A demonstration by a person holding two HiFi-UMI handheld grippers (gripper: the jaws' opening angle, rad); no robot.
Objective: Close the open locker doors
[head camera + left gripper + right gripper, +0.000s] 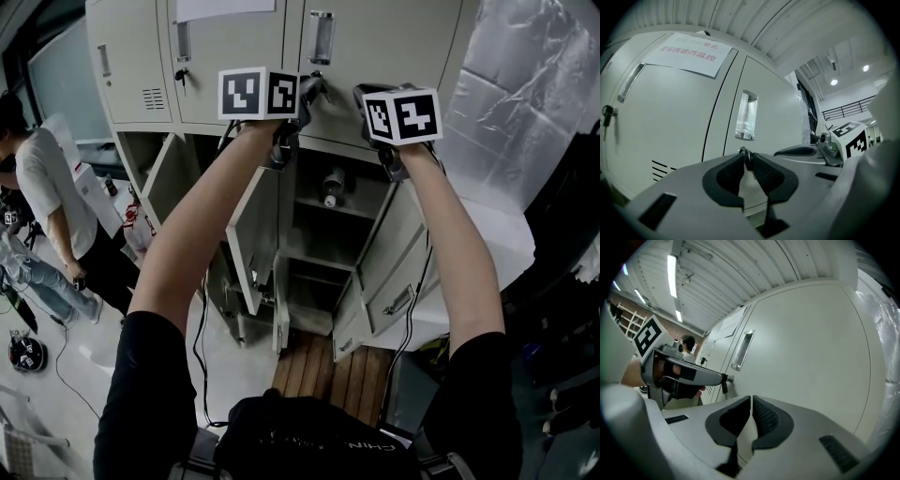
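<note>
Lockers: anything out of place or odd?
Yes. Below the closed top row, several lower doors hang open at different angles. The left gripper is clamped on a key in a closed top door, not on an open one.

Industrial hall, steel lockers (246, 58), corrugated ceiling (722, 282), strip lights (671, 275)

I'm looking down on a pale grey floor (56, 375) with a thin black cable (70, 370) trailing over it. A slatted wooden board (328, 375) lies on the floor at bottom centre. Off to the left a person (47, 187) in a white shirt stands in front of a big glass panel (61, 84). On the right, crinkled translucent plastic sheeting (525, 103) hangs down. Overhead there's a white corrugated ceiling (722, 277) with a lit tube light (671, 275). Further off, round spotlights (834, 82) shine above a dark railing (848, 108).
</note>
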